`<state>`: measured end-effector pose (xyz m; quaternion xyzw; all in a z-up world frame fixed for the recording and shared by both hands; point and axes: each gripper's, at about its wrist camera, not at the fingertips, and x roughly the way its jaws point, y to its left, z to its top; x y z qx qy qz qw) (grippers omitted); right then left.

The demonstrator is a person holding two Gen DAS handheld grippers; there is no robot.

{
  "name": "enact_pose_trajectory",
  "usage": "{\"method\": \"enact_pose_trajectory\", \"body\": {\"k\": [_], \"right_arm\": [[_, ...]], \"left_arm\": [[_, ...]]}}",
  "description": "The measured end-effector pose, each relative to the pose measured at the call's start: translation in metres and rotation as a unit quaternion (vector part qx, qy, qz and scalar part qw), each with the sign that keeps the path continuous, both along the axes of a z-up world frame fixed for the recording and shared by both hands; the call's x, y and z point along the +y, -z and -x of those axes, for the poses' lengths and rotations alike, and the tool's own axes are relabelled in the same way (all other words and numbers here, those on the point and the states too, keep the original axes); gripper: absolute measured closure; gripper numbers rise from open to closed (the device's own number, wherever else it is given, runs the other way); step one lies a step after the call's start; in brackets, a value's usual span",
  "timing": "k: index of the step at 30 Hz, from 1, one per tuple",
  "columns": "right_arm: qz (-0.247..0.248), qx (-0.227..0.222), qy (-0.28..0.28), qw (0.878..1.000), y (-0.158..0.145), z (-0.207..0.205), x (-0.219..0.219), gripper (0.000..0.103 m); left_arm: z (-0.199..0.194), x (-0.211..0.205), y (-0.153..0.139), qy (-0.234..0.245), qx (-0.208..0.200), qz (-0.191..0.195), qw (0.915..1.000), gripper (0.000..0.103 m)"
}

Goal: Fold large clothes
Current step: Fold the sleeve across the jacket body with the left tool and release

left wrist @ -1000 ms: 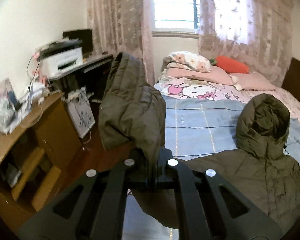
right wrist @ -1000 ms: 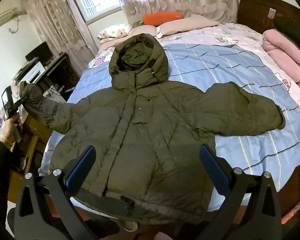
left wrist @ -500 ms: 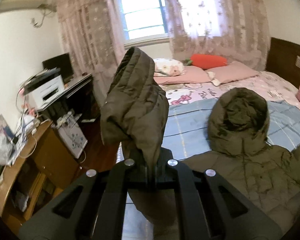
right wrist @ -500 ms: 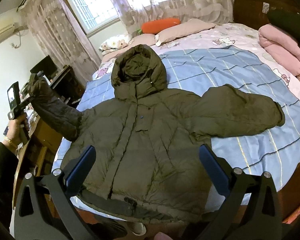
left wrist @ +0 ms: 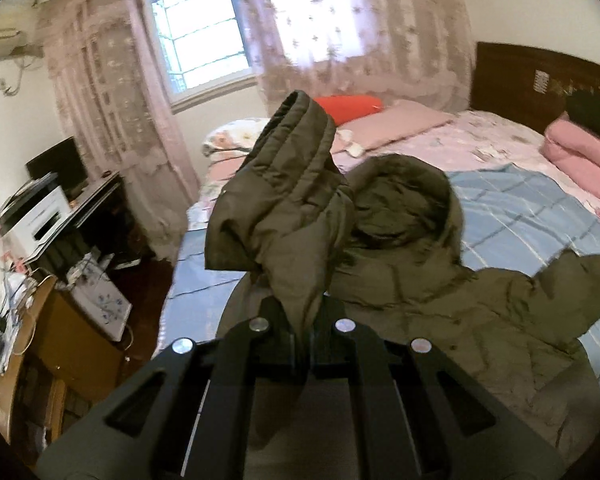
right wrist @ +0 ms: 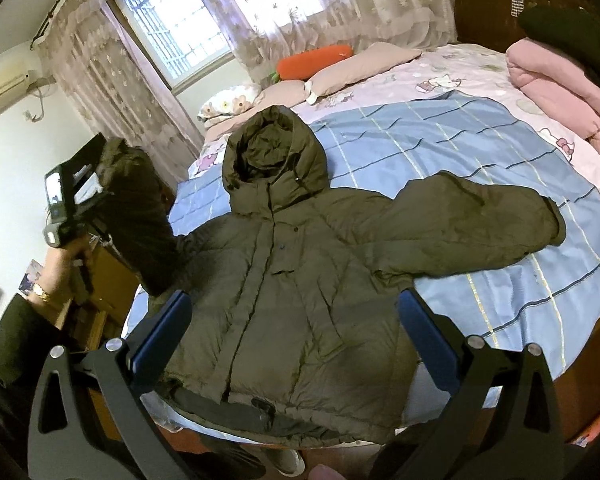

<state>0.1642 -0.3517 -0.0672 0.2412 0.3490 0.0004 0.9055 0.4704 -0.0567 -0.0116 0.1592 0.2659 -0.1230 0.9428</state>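
Observation:
An olive hooded puffer jacket (right wrist: 300,280) lies front up on the blue checked blanket (right wrist: 460,140), hood towards the pillows. My left gripper (left wrist: 302,320) is shut on the jacket's left sleeve (left wrist: 288,208) and holds it raised above the bed's left edge; the sleeve also shows in the right wrist view (right wrist: 140,216). The other sleeve (right wrist: 480,224) lies spread out to the right. My right gripper (right wrist: 296,340) is open and empty, above the jacket's hem near the bed's front edge.
Pillows (right wrist: 364,64) and an orange carrot cushion (right wrist: 312,60) lie at the bed's head. A pink folded quilt (right wrist: 560,80) is at the far right. A wooden desk (left wrist: 60,340) and a printer (left wrist: 36,216) stand left of the bed.
My left gripper has lifted the sleeve higher and carried it right, towards the jacket's body. The right gripper has stayed open over the hem.

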Motion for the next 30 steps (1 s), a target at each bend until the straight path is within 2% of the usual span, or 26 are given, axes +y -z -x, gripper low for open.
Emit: {"method": "enact_pose_trajectory", "body": {"k": [9, 20, 30], "right_arm": [[-0.005, 0.001, 0.000, 1.000, 0.000, 0.002, -0.006, 0.001], [-0.006, 0.001, 0.000, 1.000, -0.001, 0.003, -0.010, 0.001], [-0.006, 0.008, -0.005, 1.000, 0.001, 0.001, -0.010, 0.001]], "left_arm": [[0.008, -0.071, 0.055, 0.032, 0.038, 0.000, 0.9988, 0.100], [0.005, -0.118, 0.126, 0.030, 0.097, 0.009, 0.9948, 0.099], [0.004, -0.150, 0.184, 0.021, 0.125, 0.004, 0.9919, 0.099]]}}
